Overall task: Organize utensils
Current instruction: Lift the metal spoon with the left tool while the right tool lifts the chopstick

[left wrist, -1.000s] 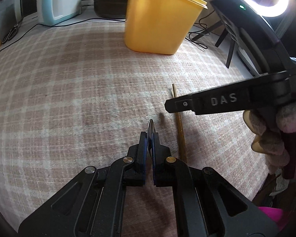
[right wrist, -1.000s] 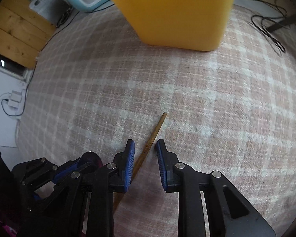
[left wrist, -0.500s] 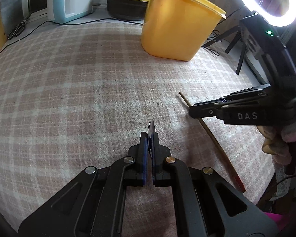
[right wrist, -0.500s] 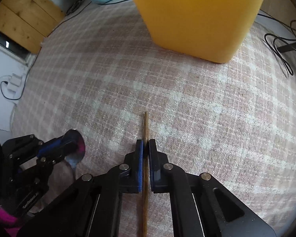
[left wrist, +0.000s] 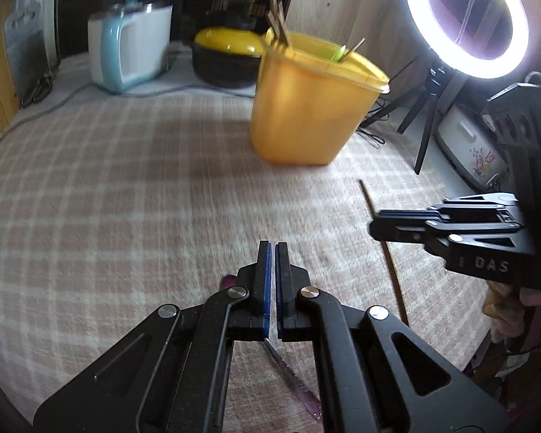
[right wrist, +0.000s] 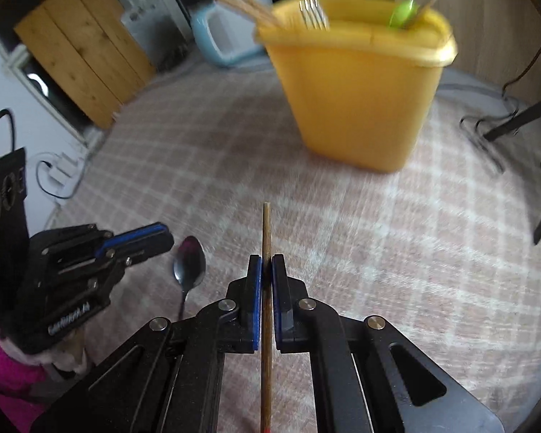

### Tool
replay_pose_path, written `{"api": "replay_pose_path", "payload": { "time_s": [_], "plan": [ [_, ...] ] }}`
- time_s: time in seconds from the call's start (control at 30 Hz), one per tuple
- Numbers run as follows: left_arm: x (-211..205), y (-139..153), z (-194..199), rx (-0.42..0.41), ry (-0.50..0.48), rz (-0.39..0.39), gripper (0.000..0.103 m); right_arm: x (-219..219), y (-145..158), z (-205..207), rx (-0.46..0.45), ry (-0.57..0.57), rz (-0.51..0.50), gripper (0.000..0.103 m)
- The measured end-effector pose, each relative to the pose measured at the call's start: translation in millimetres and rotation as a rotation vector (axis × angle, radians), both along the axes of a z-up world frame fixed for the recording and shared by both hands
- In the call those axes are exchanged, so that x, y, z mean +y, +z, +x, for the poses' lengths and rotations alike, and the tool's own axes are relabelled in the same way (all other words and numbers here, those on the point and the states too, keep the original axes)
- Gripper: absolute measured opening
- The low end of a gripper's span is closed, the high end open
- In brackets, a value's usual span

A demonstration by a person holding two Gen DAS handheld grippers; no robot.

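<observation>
Right wrist view: the right gripper (right wrist: 267, 270) has its blue-padded jaws pressed together on a wooden chopstick (right wrist: 266, 231), which runs straight along the gap between them; its blunt tip projects forward past the fingertips and its other end, tipped red, passes back under the gripper body to the lower picture edge. These jaws have just been closing, with the chopstick between them. Ahead stands a yellow plastic container (right wrist: 357, 90) on a pink-and-white checked tablecloth (right wrist: 396, 252); it holds wooden utensils, a metal fork (right wrist: 313, 12) with tines up, and a green spoon (right wrist: 402, 12). At left, the left gripper (right wrist: 162, 240) pinches a metal spoon (right wrist: 189, 263), whose bowl hangs just below and in front of the fingertips, handle trailing downward.

Left wrist view: the left gripper (left wrist: 272, 249) shows its jaws drawn tight, the spoon's (left wrist: 292, 375) handle slanting out beneath them toward the lower right, its end tinted purple; the bowl is hidden behind the fingers. The right gripper (left wrist: 378, 222) enters from the right, side-on, with the chopstick (left wrist: 391, 259) crossing it steeply above the cloth. The yellow container (left wrist: 306, 108) stands well ahead, between both grippers and the wall. Behind it are a black pot with a yellow lid (left wrist: 227, 41) and a white-and-blue appliance (left wrist: 130, 54); a lit ring light (left wrist: 467, 18) on a tripod stands at upper right.
</observation>
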State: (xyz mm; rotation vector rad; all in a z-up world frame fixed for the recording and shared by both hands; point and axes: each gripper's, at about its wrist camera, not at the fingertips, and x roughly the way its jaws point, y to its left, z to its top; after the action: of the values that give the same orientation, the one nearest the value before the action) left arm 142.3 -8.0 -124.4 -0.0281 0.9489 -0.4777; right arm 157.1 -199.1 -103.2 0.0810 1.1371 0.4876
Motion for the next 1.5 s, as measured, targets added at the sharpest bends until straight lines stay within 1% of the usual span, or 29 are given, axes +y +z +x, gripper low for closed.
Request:
{"api": "replay_pose_path", "payload": {
  "time_s": [0.03,0.07,0.17,0.2,0.27,0.3,0.33,0.4,0.5,0.6,0.7,0.73,0.77,0.83,0.93,1.07,1.17,1.27,1.43,1.5],
  "plan": [
    [0,0,2,0.003,0.001,0.005,0.0,-1,2,-2,-0.004,-0.001,-0.001,0.004],
    [3,-2,5,0.028,0.006,-0.001,0.0,-3,3,-4,-0.005,-0.002,-0.001,0.004],
    [16,-17,12,0.13,0.054,-0.03,0.0,-7,-1,-5,0.001,-0.009,0.005,0.004],
    [19,-24,14,0.165,0.063,-0.019,0.002,-7,-4,-6,0.003,-0.013,0.009,0.004],
    [19,-35,13,0.207,0.073,0.023,0.019,-9,-6,-8,0.015,-0.015,0.019,0.004],
    [20,-40,12,0.217,0.082,0.033,0.033,-10,-8,-8,0.022,-0.017,0.023,0.004],
    [20,-43,11,0.218,0.087,0.035,0.034,-11,-10,-10,0.025,-0.016,0.024,0.004],
    [16,-51,11,0.228,0.089,0.052,0.034,-11,-13,-11,0.032,-0.011,0.027,0.004],
    [10,-58,10,0.222,0.085,0.082,0.034,-9,-15,-10,0.034,-0.005,0.032,0.004],
    [1,-61,8,0.179,0.076,0.126,0.034,-9,-14,-10,0.032,0.0,0.036,0.004],
    [-4,-62,6,0.155,0.075,0.151,0.033,-13,-11,-12,0.029,0.0,0.039,0.004],
    [-5,-62,6,0.147,0.075,0.161,0.023,-14,-10,-13,0.028,0.0,0.041,0.004],
    [-7,-63,7,0.142,0.074,0.168,0.017,-16,-10,-14,0.027,-0.002,0.042,0.004],
    [-12,-60,8,0.135,0.072,0.174,0.012,-20,-9,-15,0.027,-0.008,0.044,0.004],
    [-20,-55,7,0.11,0.061,0.188,0.006,-26,-10,-14,0.031,-0.017,0.051,0.004],
    [-33,-52,6,0.103,0.033,0.212,0.006,-32,-11,-14,0.032,-0.023,0.059,0.004],
    [-40,-57,6,0.12,0.019,0.245,0.006,-36,-13,-13,0.04,-0.024,0.069,0.004],
    [-44,-58,7,0.13,0.012,0.245,0.006,-38,-15,-13,0.044,-0.023,0.078,0.005],
    [-60,-66,3,0.137,-0.038,0.299,0.006,-40,-20,-12,0.055,-0.018,0.086,0.005],
    [-62,-67,5,0.129,-0.039,0.294,0.004,-40,-22,-12,0.059,-0.017,0.087,0.005]
  ]
}}
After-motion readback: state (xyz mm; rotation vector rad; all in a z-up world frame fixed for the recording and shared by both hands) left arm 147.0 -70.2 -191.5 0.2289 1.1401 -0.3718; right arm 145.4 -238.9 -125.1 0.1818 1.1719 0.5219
